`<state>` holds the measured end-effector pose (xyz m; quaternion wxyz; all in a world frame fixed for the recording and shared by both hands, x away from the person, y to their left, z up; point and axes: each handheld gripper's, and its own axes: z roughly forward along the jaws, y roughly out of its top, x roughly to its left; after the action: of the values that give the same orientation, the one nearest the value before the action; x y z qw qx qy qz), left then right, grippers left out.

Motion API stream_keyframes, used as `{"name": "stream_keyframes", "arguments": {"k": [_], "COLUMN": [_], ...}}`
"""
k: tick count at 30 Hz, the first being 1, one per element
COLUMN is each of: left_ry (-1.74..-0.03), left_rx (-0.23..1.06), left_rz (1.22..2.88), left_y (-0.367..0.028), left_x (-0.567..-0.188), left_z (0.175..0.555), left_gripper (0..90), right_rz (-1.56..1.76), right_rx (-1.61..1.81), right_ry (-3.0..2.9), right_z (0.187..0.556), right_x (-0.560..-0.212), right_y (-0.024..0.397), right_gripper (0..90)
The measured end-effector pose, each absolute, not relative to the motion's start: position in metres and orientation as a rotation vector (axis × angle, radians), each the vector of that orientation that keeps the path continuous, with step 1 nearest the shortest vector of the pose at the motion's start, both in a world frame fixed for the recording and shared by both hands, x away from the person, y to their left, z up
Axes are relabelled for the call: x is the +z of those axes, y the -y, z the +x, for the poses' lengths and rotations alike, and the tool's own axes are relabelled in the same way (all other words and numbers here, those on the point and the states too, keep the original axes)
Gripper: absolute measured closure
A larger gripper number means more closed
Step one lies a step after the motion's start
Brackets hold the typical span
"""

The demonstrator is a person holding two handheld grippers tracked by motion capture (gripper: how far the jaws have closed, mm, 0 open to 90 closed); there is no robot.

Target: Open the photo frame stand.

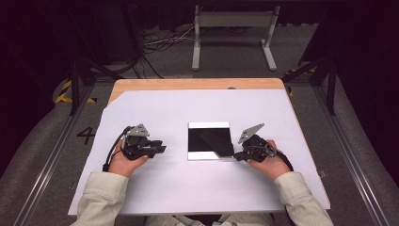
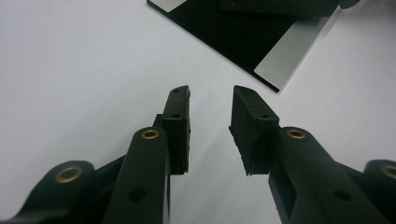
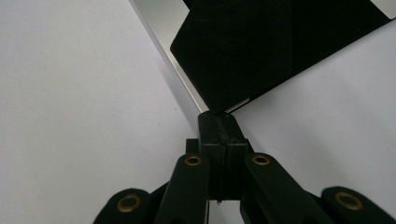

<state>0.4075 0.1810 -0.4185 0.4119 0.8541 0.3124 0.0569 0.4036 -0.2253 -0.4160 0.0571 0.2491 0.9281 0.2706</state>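
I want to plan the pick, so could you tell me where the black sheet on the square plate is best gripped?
Probably at the black sheet's corner over the plate's near right edge, approached from the right. The sheet lies flat and skewed, and the shut right gripper already meets that corner.

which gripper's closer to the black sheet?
Right. The right gripper has its shut jaws at the black sheet's corner; the left gripper sits apart on the white mat, jaws open.

Light wooden table (image 1: pixel 141 84) under a large white paper sheet (image 1: pixel 155 188). Grey carpeted floor (image 1: pixel 42 141), yellow-black tape marks (image 1: pixel 63 92). Beyond the far edge: grey metal stand (image 1: pixel 233 20), loose cables (image 1: pixel 160 42). Surroundings dark.
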Motion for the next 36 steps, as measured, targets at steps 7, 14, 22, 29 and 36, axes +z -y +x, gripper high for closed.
{"name": "stream_keyframes", "arguments": {"k": [7,14,22,29,36], "left_ry": [-0.783,-0.783,-0.767,-0.757,-0.769], "left_rx": [0.151,0.143,0.142,0.148,0.132], "left_rz": [2.148,2.144,2.143,2.151,2.145], "left_y": [-0.181,-0.181,-0.181,-0.181,-0.179], "left_x": [-0.420,-0.420,-0.420,-0.420,-0.421], "left_z": [0.408,0.408,0.408,0.408,0.408], "left_gripper": [67.7,67.4,67.0,67.0,66.8], "right_rz": [0.782,0.790,0.821,0.828,0.802], "right_rx": [0.956,1.095,1.340,1.435,1.415], "right_ry": [-2.776,-2.710,-2.568,-2.456,-2.441], "right_z": [0.402,0.401,0.400,0.395,0.394], "right_x": [-0.406,-0.402,-0.408,-0.410,-0.407], "right_y": [0.231,0.234,0.238,0.234,0.231], "right_gripper": [90.0,90.0,90.0,90.0,90.0]}}
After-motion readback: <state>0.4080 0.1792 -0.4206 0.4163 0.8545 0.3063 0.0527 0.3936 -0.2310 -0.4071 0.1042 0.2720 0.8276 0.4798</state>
